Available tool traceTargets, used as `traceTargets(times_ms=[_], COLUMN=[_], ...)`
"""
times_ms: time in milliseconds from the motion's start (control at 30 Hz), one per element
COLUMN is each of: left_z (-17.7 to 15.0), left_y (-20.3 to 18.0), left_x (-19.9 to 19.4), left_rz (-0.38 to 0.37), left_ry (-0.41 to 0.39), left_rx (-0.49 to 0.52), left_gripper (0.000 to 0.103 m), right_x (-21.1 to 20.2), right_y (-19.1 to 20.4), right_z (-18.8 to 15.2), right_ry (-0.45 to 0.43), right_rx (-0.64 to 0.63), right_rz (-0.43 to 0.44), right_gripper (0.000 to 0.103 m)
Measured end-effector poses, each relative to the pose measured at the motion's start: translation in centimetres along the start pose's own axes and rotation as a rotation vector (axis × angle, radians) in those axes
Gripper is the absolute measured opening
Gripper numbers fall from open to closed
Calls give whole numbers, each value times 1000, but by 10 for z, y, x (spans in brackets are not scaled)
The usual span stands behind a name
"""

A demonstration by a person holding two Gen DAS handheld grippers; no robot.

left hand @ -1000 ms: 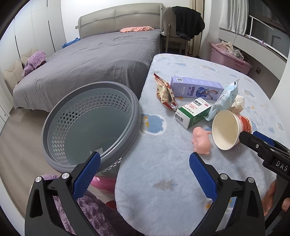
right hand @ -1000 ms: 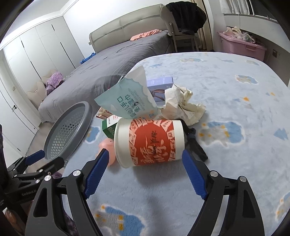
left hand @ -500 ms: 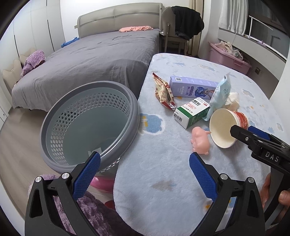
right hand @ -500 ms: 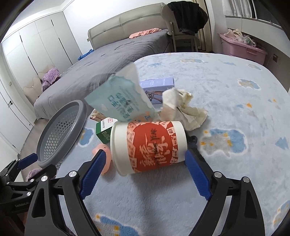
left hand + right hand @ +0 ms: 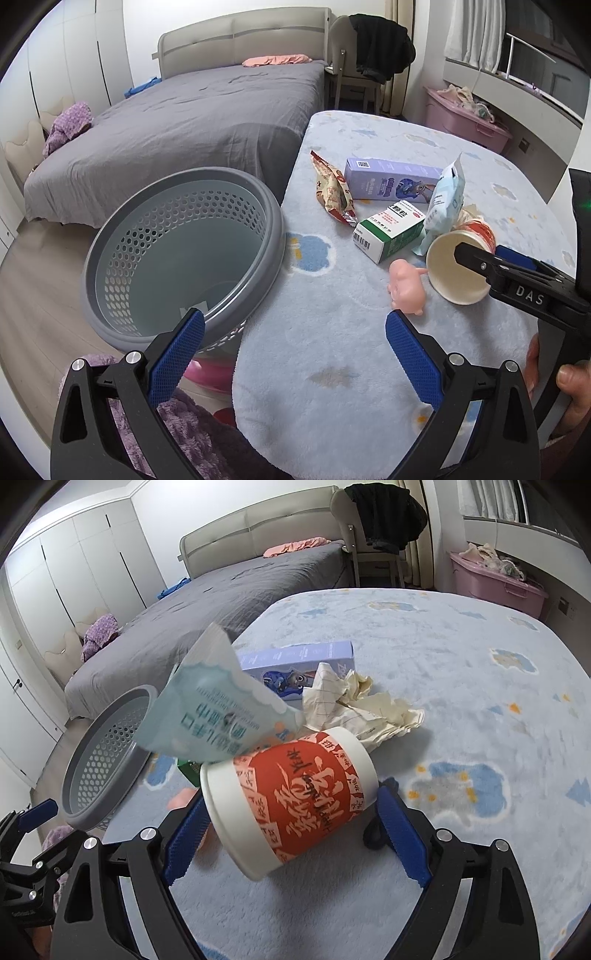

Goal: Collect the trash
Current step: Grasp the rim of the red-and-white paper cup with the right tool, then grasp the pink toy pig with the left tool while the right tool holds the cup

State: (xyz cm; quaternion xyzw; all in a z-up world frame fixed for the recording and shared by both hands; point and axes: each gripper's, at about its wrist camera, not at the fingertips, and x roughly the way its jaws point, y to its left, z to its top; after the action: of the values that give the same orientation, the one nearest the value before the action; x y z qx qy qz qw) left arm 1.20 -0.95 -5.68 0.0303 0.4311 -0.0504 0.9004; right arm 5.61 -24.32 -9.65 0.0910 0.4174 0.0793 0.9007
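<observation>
Right gripper [image 5: 291, 834] jaws spread wide, straddling red-and-white paper cup [image 5: 291, 797] lying on its side on blue fleece table cover [image 5: 480, 709]; jaws have just been opening, pad contact unclear. Pale-blue pouch [image 5: 207, 709] leans on cup. Crumpled paper [image 5: 362, 709] just behind. Left gripper [image 5: 295, 350] jaws spread, empty, above cover's near left edge. Grey basket [image 5: 177, 254] just beyond left edge.

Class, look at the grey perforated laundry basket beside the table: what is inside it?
The grey basket looks empty: bare floor and a small white label. The left gripper's finger hides a bit of its near rim.
</observation>
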Motion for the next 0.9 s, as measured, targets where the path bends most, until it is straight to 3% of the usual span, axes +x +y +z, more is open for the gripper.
traceTargets(times_ms=[200,400,633,900], left_z=[0,-1,-1,-3], left_y=[-1,-3,-7,-17], left_x=[-1,-1,-3,0], left_rz=[1,-1,0,-6], left_ry=[-2,1,1,7], left_rx=[3,8,15,36], left_gripper=[96,96,96,96], right_x=[-3,-6,-8,-37], right_y=[4,1,-11,-18], right_z=[-2,-5,-10,-14], right_ry=[-31,-34,-34,-99], right_rx=[-26,-14,34,65], right_rz=[10,-5,-16,-6], right_gripper=[84,56,6,5])
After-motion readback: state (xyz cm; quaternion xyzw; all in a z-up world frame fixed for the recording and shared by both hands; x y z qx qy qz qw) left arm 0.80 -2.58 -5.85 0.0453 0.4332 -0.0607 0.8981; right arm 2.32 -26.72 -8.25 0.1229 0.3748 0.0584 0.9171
